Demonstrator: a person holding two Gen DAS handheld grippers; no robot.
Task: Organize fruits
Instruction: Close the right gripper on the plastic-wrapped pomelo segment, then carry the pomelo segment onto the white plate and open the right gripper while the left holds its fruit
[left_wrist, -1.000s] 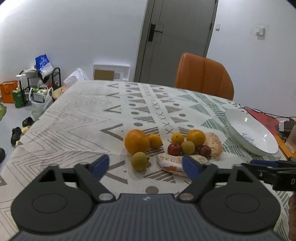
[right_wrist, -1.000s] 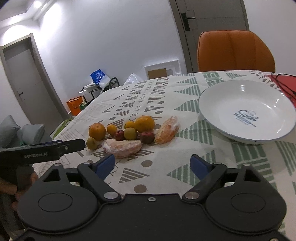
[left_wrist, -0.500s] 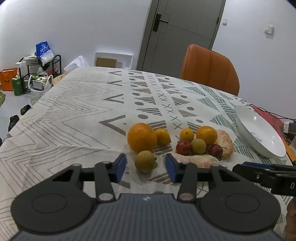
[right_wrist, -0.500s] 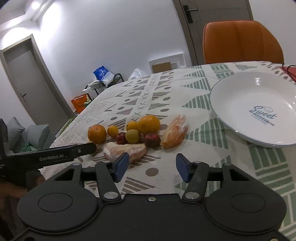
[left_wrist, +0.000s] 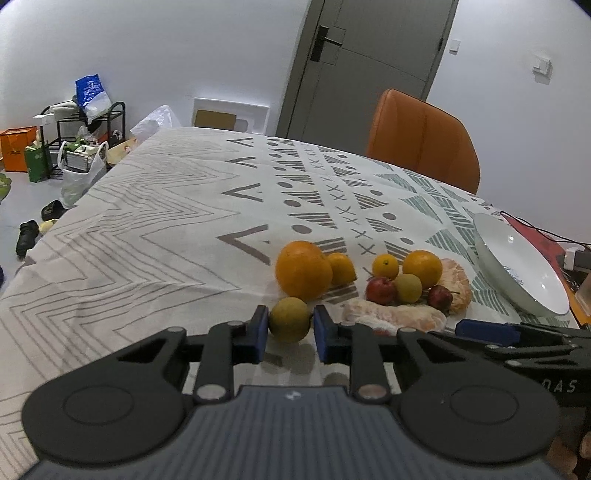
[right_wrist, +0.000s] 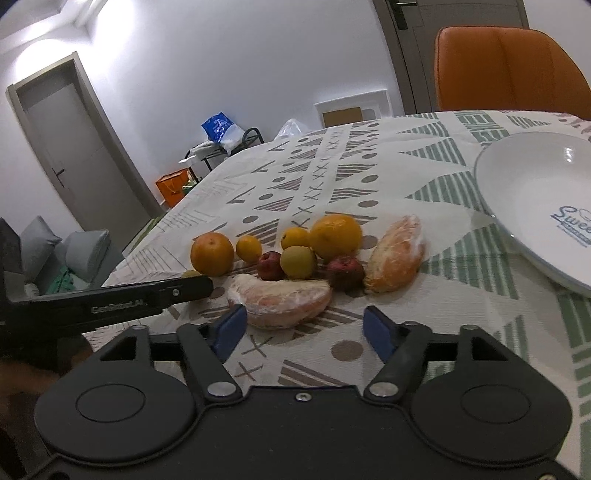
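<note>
My left gripper is shut on a small yellow-green fruit that rests on the patterned tablecloth. Behind it lie a large orange, several smaller oranges, two red fruits and two peeled citrus segments. My right gripper is open and its jaws are opening. The near peeled segment lies just ahead of its fingertips, its left end by the left pad. The white plate lies empty to the right. In the right wrist view a left finger hides most of the held fruit.
An orange chair stands at the table's far side, before a grey door. A red mat with cables lies beyond the plate. The table's left edge drops to a floor with a rack and bags.
The left jaws closed from wide open onto the small yellow-green fruit. The right gripper moved closer to the fruit pile; its jaws narrowed, then widened again.
</note>
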